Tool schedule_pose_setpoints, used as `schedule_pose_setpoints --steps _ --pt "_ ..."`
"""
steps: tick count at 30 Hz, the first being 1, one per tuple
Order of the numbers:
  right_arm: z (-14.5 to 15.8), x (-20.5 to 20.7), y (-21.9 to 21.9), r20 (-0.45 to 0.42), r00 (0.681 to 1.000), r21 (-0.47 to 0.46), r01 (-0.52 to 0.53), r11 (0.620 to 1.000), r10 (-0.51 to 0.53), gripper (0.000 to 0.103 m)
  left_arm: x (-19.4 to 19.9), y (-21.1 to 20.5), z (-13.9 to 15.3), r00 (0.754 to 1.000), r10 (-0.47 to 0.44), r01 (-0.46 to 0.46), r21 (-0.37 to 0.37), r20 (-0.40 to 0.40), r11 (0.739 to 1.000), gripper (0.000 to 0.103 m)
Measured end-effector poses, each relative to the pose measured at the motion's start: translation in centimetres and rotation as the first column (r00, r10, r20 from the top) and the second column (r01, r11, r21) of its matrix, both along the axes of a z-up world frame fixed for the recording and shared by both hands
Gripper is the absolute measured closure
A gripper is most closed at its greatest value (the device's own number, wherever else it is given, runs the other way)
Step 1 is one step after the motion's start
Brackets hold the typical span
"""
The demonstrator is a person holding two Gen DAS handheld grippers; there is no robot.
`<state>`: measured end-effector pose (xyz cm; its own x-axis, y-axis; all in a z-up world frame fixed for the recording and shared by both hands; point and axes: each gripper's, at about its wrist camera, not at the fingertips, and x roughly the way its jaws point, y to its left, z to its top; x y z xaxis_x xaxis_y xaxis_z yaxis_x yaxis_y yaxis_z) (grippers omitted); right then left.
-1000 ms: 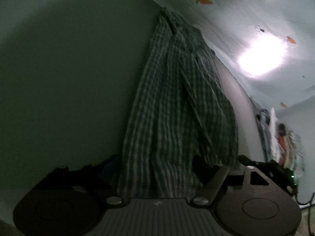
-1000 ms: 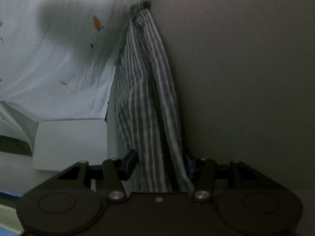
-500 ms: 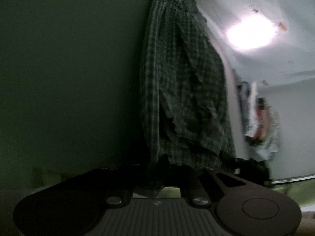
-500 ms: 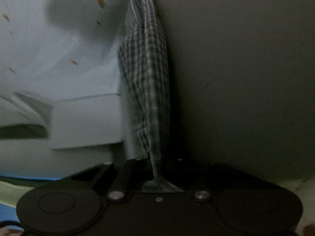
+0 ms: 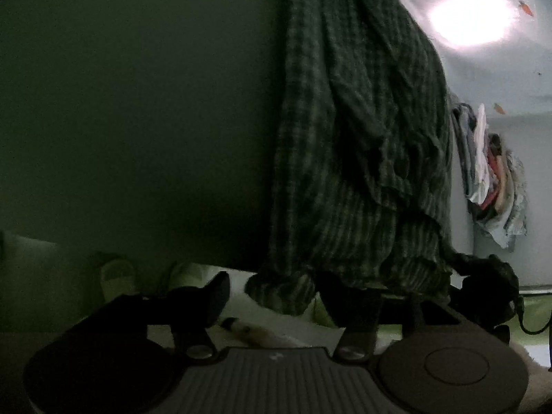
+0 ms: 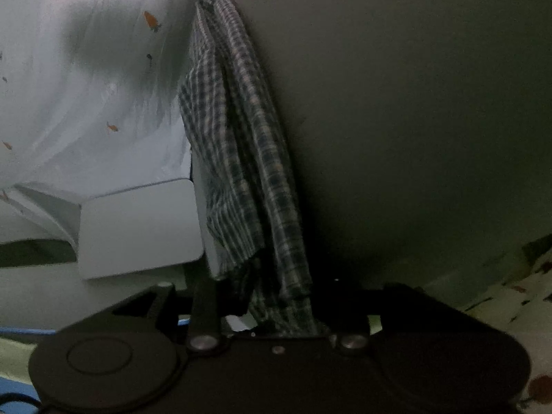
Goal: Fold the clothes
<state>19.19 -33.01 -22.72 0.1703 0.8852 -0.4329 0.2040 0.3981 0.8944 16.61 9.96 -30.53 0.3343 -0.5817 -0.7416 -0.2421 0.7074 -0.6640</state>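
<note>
A dark green checked shirt (image 5: pixel 352 138) stretches away from my left gripper (image 5: pixel 276 293) along a dark surface. The left jaws stand apart and the shirt's near hem hangs between and just past them, not pinched. In the right wrist view the same checked shirt (image 6: pixel 248 158) runs up from my right gripper (image 6: pixel 276 307), whose jaws are closed together on its bunched near edge. The scene is dim.
A white sheet with small orange carrot prints (image 6: pixel 86 86) lies beside the shirt, with a bright light patch (image 5: pixel 469 17) on it. A pile of mixed clothes (image 5: pixel 490 172) sits at the right. A white box (image 6: pixel 138 227) stands left of the right gripper.
My left gripper has opened and the shirt's hem has slipped free of it. My right gripper, open one second ago, stays shut on the shirt edge.
</note>
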Motion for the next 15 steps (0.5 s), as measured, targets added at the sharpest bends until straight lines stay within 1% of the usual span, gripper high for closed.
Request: schedule_pose_setpoints --steps 1,2,3,4,6,10,13,15 --pt "0.2 0.1 0.1 0.007 1.0 -0.003 -0.005 1.0 0.005 0.081 0.1 0.0 0.4 1.0 -0.005 0.005 -0.01 0.016 1.0 0.081" --pt "0.4 0.2 0.1 0.014 1.0 0.002 -0.009 1.0 0.009 0.086 0.2 -0.1 0.7 0.999 -0.009 0.01 -0.02 0.032 1.0 0.086" --pt "0.6 0.2 0.2 0.022 1.0 0.006 -0.012 1.0 0.012 0.091 0.3 -0.2 1.2 0.999 -0.016 0.017 -0.028 0.049 0.999 0.087" --pt "0.8 0.2 0.2 0.03 0.999 0.011 -0.016 1.0 0.016 0.092 0.4 -0.3 1.7 0.998 -0.024 0.026 -0.032 0.066 0.999 0.089" --pt "1.3 0.4 0.3 0.049 0.999 0.023 -0.02 1.0 0.019 0.096 0.2 -0.2 2.7 0.994 -0.025 0.031 -0.065 0.103 0.997 0.091" --pt "3.2 1.4 0.9 0.1 0.995 0.095 -0.005 0.995 -0.005 0.097 0.0 0.5 5.7 0.98 0.019 0.006 -0.122 0.198 0.993 0.092" --pt "4.4 2.7 1.4 0.122 0.992 0.159 0.023 0.987 -0.043 0.097 0.5 1.5 8.0 0.96 0.095 -0.046 -0.185 0.262 0.982 0.093" --pt "4.9 3.5 1.6 0.128 0.989 0.197 0.045 0.979 -0.071 0.097 1.2 1.8 9.3 0.942 0.153 -0.085 -0.229 0.299 0.97 0.093"
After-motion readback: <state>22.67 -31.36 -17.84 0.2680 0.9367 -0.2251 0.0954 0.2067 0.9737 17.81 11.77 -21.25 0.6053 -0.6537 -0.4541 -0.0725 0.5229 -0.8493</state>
